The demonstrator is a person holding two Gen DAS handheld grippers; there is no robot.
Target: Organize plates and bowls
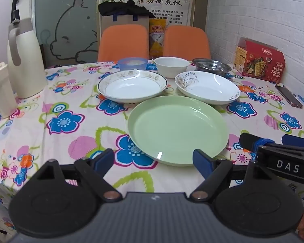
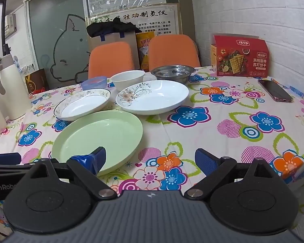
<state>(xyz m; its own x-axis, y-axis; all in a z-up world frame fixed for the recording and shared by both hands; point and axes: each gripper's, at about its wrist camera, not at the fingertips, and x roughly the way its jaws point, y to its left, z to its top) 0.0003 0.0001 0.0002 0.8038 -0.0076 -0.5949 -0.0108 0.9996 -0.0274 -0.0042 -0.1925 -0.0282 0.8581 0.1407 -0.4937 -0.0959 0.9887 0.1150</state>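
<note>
Only from the right wrist view: phone [image 2: 275, 90] whole, cracker box [image 2: 240, 55] face-on, gift bag [image 2: 36, 80] behind the thermos [image 2: 9, 87]. Left wrist view alone: right gripper [image 1: 273, 141] beside the green plate [image 1: 178, 126], its opening unclear. Left gripper [image 1: 153, 161] spread, empty, at that plate's near rim; right gripper [image 2: 150, 160] likewise apart. Round plate, no long axis. Beyond it: gold-rimmed plate [image 1: 132, 86], floral plate [image 1: 207, 87], then blue bowl [image 1: 132, 63], white bowl [image 1: 171, 66], steel bowl [image 1: 211, 66].
</note>
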